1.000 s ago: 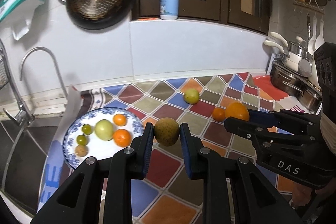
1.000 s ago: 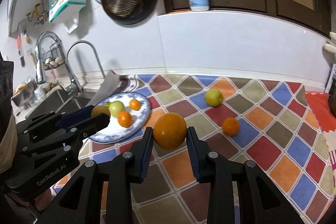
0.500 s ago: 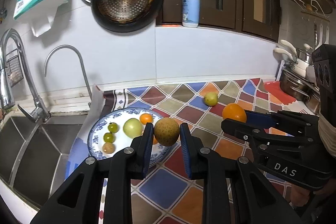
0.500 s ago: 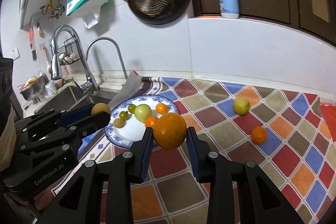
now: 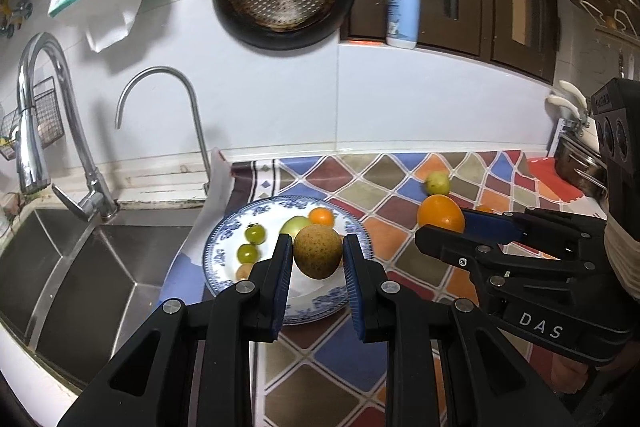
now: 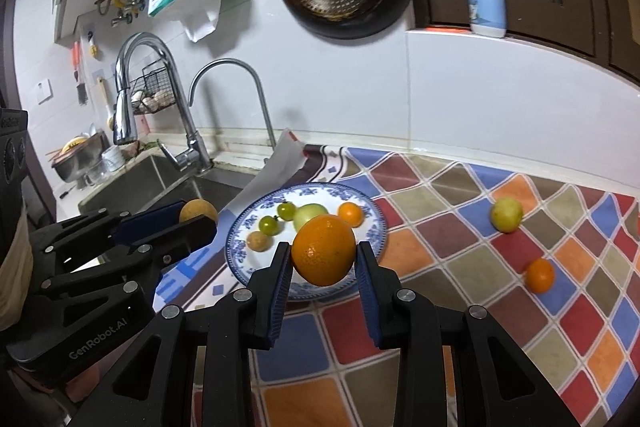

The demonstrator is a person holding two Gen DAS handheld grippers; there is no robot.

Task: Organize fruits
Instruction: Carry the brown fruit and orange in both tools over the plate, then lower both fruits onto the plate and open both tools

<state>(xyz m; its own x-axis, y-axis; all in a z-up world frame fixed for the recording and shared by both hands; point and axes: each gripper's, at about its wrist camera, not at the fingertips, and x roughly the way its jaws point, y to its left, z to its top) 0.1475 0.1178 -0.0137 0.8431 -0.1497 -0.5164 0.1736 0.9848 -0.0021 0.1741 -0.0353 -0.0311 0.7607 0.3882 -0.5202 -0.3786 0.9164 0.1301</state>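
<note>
Brown pear [image 5: 317, 256] clamped in left claw [image 5: 316, 259] – orange [image 6: 323, 250] in right claw [image 6: 323, 257] – above plate [image 6: 240, 235]

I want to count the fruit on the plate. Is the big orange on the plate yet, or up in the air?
Up in the air. The right gripper is shut on the big orange, held above the plate.

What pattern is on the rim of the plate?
The plate has a white rim with blue floral print, clearest in the right wrist view.
</note>
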